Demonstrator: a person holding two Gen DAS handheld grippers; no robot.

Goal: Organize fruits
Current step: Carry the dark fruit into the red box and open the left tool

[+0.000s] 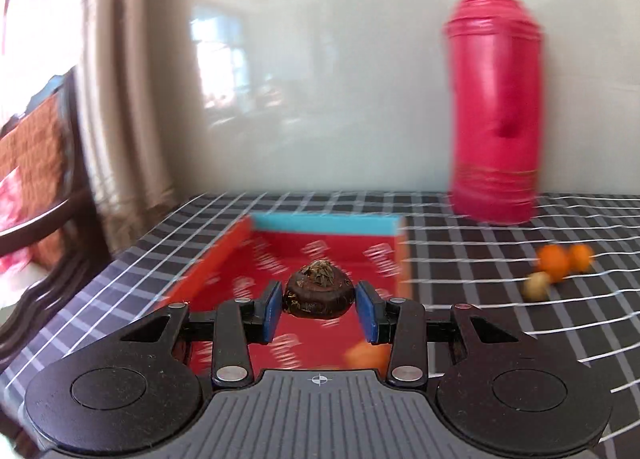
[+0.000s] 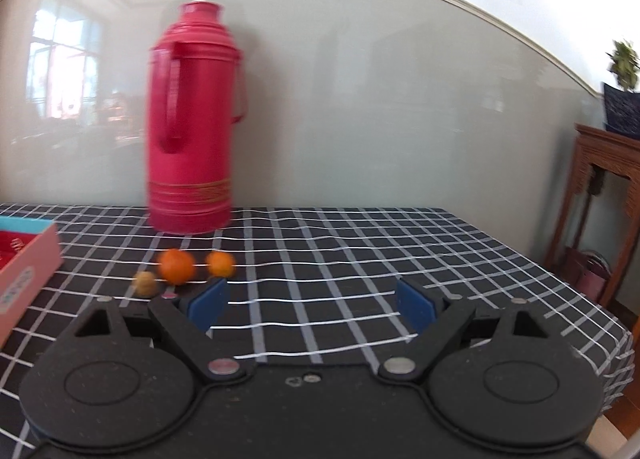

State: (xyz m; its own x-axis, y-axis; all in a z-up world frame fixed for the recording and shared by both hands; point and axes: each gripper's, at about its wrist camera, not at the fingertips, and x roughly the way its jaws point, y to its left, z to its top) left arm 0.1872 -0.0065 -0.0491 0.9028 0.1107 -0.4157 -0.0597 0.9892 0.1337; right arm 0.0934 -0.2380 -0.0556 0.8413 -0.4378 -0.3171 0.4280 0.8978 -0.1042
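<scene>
My left gripper [image 1: 319, 305] is shut on a dark brown water chestnut [image 1: 318, 296] and holds it above the red box [image 1: 224, 259], whose far wall is blue. An orange fruit [image 1: 366, 355] lies in the box, just under the gripper. On the checked cloth to the right sit two small oranges [image 1: 554, 261] and a tan nut-like fruit [image 1: 538, 286]. My right gripper [image 2: 312, 305] hangs open over the cloth with nothing between its blue pads. To its left lie the same oranges [image 2: 177, 266], [image 2: 220, 263] and the tan fruit [image 2: 145, 283].
A tall red thermos [image 2: 192, 119] stands at the back against the wall [image 2: 360, 99]. The box's pink outer wall [image 2: 28, 279] shows at the left edge. A dark chair [image 1: 48, 179] stands left of the table, a wooden stand [image 2: 608, 187] with a plant to the right.
</scene>
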